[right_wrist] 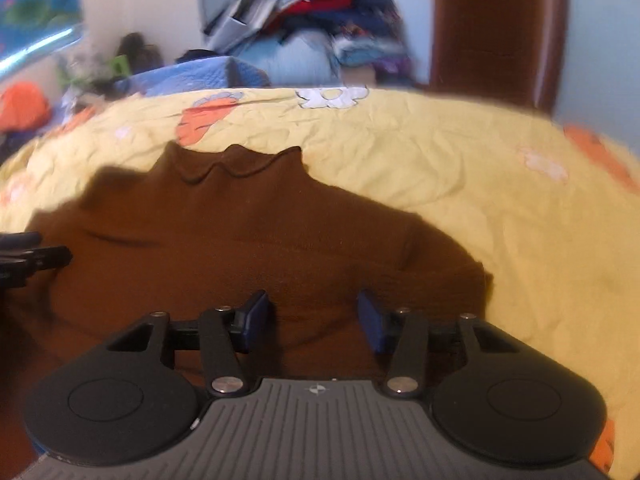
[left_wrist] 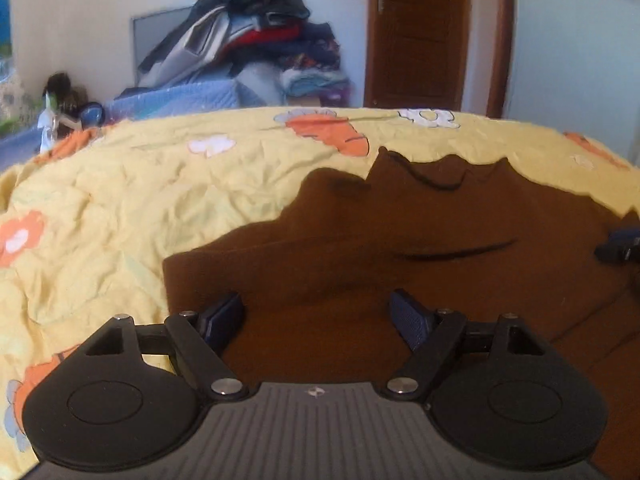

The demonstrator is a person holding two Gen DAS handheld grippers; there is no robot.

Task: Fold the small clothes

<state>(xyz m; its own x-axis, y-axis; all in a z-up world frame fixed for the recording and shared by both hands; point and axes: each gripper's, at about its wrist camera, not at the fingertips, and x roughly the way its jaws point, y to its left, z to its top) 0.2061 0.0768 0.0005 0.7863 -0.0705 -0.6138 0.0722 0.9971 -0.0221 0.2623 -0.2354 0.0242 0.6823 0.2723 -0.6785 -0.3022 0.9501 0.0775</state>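
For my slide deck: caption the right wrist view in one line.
Open right hand-held gripper poised over a brown sweater spread on a yellow floral bedsheet.

The brown sweater [left_wrist: 400, 240] looks like soft, matt knit cloth with a fuzzy nap. Under it, the yellow bedsheet [left_wrist: 120, 200] is thin, crinkled cotton-like fabric, printed with flat orange and white shapes. The left gripper [left_wrist: 318, 320] is matt black plastic with small shiny metal rivets and a ribbed grey plate; its fingers [left_wrist: 412, 320] carry dark blue, finely textured pads. The door [left_wrist: 420, 32] is glossy brown wood.
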